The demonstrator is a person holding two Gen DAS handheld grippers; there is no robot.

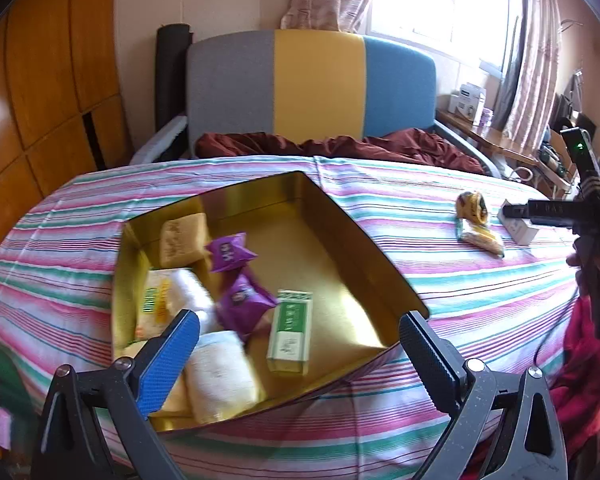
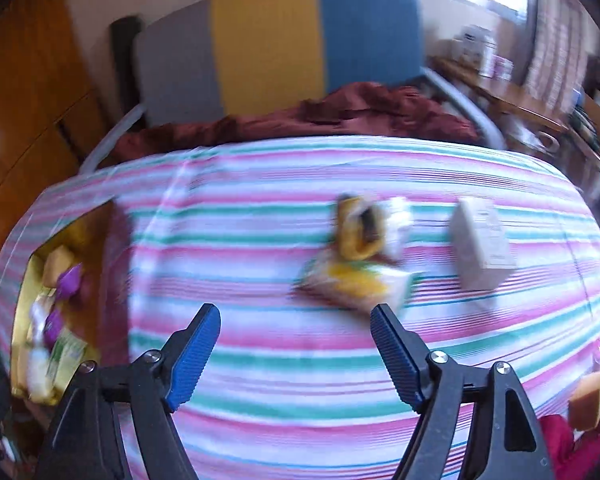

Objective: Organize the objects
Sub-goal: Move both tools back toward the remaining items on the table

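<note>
A gold tin box (image 1: 340, 232) lies open on the striped cloth. It holds a green and white carton (image 1: 290, 330), two purple packets (image 1: 230, 254), a tan cake (image 1: 180, 240) and pale wrapped snacks (image 1: 220, 372). My left gripper (image 1: 300, 332) is open and empty, just above the box's near edge. My right gripper (image 2: 296, 320) is open and empty over the cloth. Ahead of it lie a yellow snack packet (image 2: 356, 282), a yellow and black packet (image 2: 358, 232) and a white box (image 2: 482, 246). The tin box shows at the far left of the right wrist view (image 2: 24, 280).
The striped cloth (image 2: 260, 360) covers a raised surface. A dark red blanket (image 1: 340, 144) and a grey, yellow and blue headboard (image 1: 316, 84) are behind. A wooden wardrobe (image 1: 40, 80) stands left, a cluttered desk (image 1: 500, 140) right. A tan cake (image 2: 588, 400) sits at the right edge.
</note>
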